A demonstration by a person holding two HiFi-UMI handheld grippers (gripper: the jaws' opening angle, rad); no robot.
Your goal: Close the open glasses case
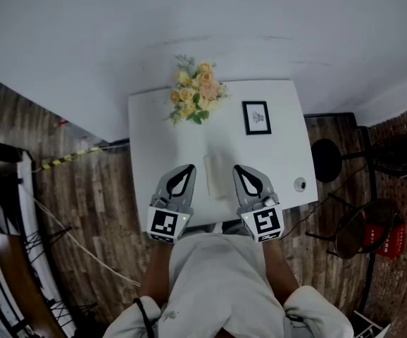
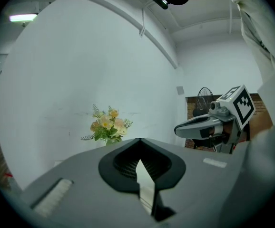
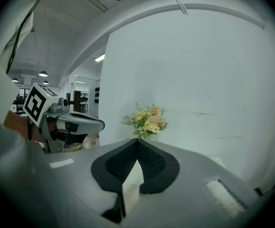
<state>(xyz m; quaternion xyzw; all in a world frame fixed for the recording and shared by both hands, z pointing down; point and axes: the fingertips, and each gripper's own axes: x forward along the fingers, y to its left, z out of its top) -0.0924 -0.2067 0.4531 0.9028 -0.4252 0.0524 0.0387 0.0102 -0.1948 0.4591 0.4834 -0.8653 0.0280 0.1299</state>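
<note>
White bench [image 1: 288,139] at wall | pale glasses case [image 1: 216,176] between left claw [image 1: 191,168] and right claw [image 1: 237,168], both pressed together, empty | risk: a blunt nudge could slide the light case instead of folding its lid.

In the head view the glasses case [image 1: 216,175] is a faint pale shape between the left tool [image 1: 189,167] and the right tool [image 1: 237,168]; its lid cannot be read. In both gripper views the tool bodies hide it. The print in the framed picture [image 1: 256,117] is too small to tell.
</note>
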